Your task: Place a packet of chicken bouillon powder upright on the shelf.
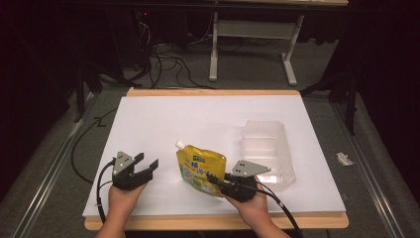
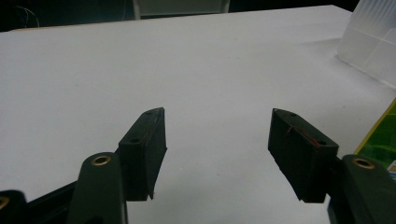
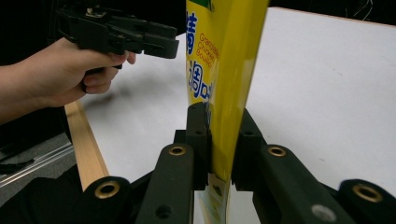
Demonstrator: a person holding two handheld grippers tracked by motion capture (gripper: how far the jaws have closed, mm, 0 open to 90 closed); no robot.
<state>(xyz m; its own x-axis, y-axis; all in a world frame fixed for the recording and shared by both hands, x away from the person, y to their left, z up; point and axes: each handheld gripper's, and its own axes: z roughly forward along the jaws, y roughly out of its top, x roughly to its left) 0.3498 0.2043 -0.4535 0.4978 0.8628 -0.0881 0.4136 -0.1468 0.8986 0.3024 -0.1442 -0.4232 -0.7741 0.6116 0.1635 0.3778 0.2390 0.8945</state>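
A yellow spouted pouch (image 1: 200, 168) with blue lettering lies near the middle front of the white board, its white cap pointing to the far left. My right gripper (image 1: 214, 179) is shut on the pouch's near right edge. In the right gripper view the pouch (image 3: 224, 70) stands up between the two closed jaws. My left gripper (image 1: 148, 166) hovers open to the left of the pouch, with nothing between its fingers (image 2: 144, 149). The pouch edge (image 2: 380, 140) shows at the far right of the left gripper view.
A clear plastic tray (image 1: 267, 148) sits on the right part of the white board (image 1: 163, 119). The board's wooden front edge (image 1: 198, 221) runs close to my hands. Cables and a table frame lie on the floor beyond.
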